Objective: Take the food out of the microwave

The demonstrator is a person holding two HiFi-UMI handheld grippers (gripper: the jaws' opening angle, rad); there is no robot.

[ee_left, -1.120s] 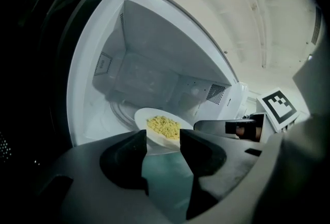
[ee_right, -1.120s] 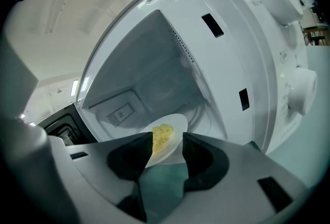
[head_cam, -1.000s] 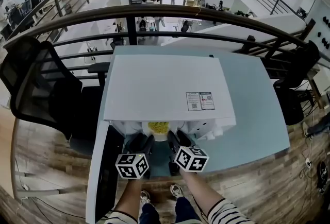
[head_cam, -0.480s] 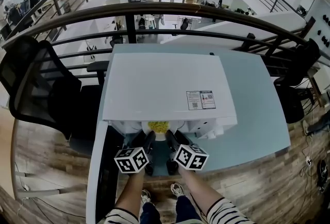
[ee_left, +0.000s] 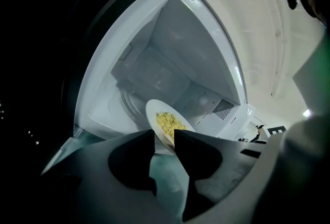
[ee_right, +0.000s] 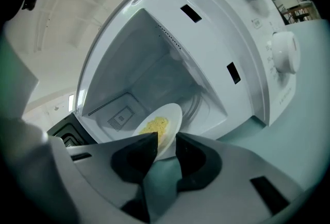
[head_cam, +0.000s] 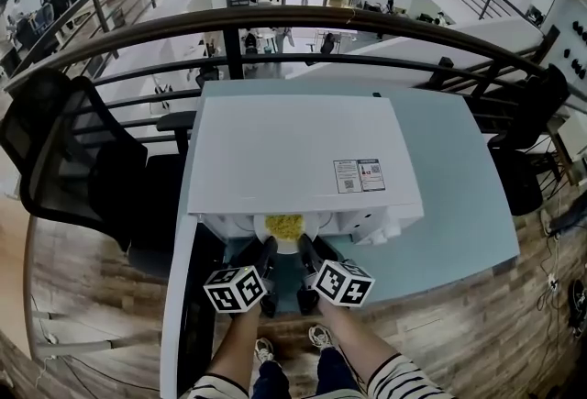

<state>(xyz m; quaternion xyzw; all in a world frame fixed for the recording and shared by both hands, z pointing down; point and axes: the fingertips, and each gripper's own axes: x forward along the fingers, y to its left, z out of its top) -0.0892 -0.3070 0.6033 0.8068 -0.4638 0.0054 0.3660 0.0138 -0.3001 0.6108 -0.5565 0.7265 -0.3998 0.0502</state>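
Observation:
A white plate [head_cam: 286, 245] of yellow food [head_cam: 283, 226] sits at the mouth of the open white microwave [head_cam: 293, 149]. My left gripper [head_cam: 263, 249] and right gripper [head_cam: 305, 249] reach in side by side at the plate's near edge. In the left gripper view the plate's [ee_left: 153, 114] rim lies between the left gripper's [ee_left: 165, 138] closing jaws. The right gripper [ee_right: 166, 140] is closing too, with the plate's [ee_right: 174, 114] rim in its gap. Neither pair visibly presses on the rim. The food [ee_right: 154, 126] lies heaped in the plate's middle.
The microwave stands on a pale teal table [head_cam: 459, 205], its dark door [head_cam: 196, 296] swung open to the left. Its dial [ee_right: 286, 53] is on the right front panel. A black office chair [head_cam: 73, 159] stands left, a railing [head_cam: 293, 21] behind.
Both grippers' jaws have narrowed around the plate's rim and their marker cubes have rolled slightly. The hands have stayed at the microwave's mouth.

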